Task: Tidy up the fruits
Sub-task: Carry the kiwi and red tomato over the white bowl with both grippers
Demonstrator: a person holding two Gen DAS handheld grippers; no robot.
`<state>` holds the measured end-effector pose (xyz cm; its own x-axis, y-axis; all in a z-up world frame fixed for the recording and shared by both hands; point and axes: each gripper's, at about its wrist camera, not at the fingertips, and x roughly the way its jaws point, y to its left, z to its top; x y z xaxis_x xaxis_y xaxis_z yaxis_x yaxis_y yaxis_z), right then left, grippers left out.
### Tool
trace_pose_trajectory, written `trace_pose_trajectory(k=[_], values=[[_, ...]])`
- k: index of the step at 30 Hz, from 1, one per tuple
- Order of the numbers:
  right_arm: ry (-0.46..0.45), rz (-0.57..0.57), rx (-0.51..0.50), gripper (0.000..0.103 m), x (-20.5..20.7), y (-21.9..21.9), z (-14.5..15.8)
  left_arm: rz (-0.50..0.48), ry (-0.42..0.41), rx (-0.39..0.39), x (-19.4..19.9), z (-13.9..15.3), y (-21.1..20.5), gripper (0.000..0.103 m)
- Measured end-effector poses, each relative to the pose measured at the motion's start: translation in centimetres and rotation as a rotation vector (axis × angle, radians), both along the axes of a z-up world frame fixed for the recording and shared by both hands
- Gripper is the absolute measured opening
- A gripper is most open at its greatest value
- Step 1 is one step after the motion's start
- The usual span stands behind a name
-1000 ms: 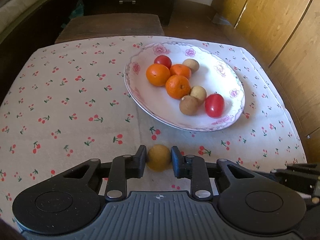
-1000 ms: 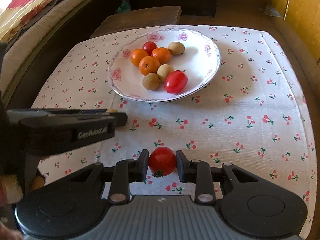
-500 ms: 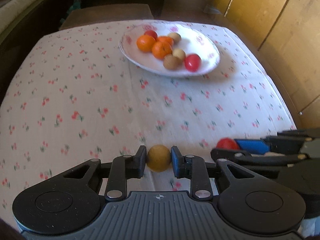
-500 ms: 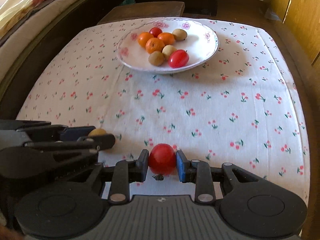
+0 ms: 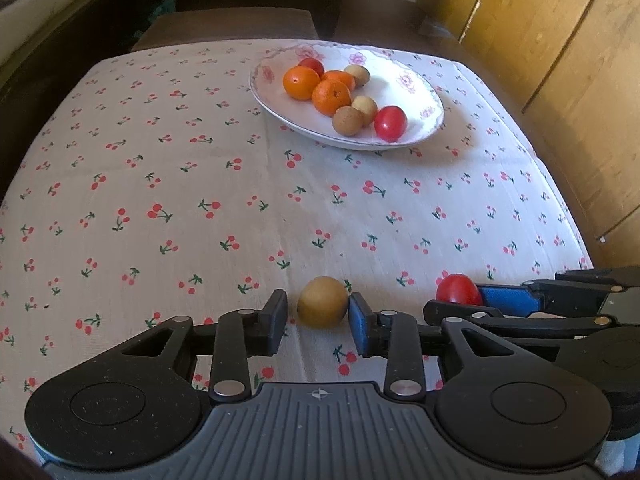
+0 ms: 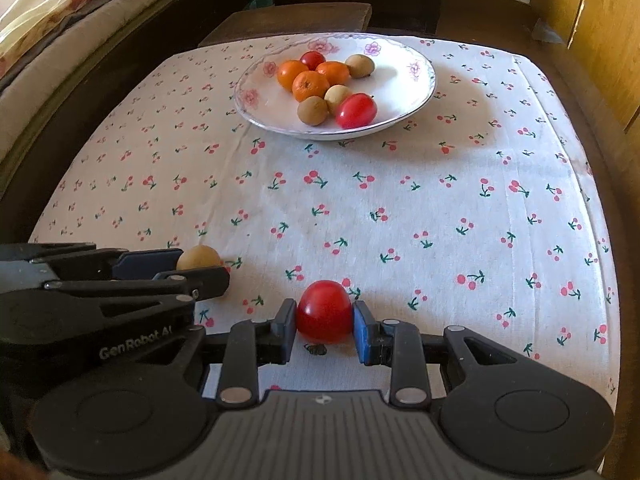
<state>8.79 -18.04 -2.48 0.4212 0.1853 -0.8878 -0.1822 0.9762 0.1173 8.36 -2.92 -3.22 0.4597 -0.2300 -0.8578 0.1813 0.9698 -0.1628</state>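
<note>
Closest to me, my left gripper [image 5: 318, 314] is opening around a tan round fruit [image 5: 322, 301]: there is a clear gap on one side, the other pad only just at its skin, and the fruit sits on the worktop [image 5: 160, 184], well short of the plate [image 5: 424, 92]. Just to the right of that fruit, my right gripper [image 6: 324, 322] is clenched on a red tomato [image 6: 325, 311], both pads pressed against it, low over the cloth; whether it rests on the cloth I cannot tell. So I judge the sorting to be midway: two pieces are out by me at the near edge, one being let go and one yet to be released. Beyond them, the stretch of cherry-print cloth up to the plate is bare, so nothing blocks a reach. On the plate lie three oranges [image 5: 301, 82], three more tan fruits [image 5: 347, 120] and two tomatoes [image 5: 390, 123], mixed and touching, which I take to be what is left. Past the plate stand a dark stool [image 5: 224, 26] and, to its right, wooden cabinet doors [image 5: 560, 40].
</note>
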Motion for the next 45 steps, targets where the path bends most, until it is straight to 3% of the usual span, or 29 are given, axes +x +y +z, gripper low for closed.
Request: trace_pose_trajectory(k=[5,11,14,29,45], values=[[0.001,-0.015,0.006,0.031,0.5,-0.4,0.0,0.009,-0.003,-0.005,0.5,0.0,-0.1,0.048],[-0.010,0.009,-0.027,0.031,0.3,0.1,-0.1,-0.014,-0.015,0.031,0.4,0.0,-0.8,0.040],[-0.007,0.016,-0.021,0.031,0.3,0.0,0.0,-0.007,-0.012,0.021,0.4,0.0,-0.5,0.035],[-0.053,-0.028,0.049,0.031,0.0,-1.6,2.5,-0.008,-0.058,-0.028,0.2,3.0,-1.1,0.032],[-0.125,-0.081,0.083,0.031,5.2,-2.8,4.6,0.010,-0.128,-0.034,5.5,5.4,-2.3,0.032]])
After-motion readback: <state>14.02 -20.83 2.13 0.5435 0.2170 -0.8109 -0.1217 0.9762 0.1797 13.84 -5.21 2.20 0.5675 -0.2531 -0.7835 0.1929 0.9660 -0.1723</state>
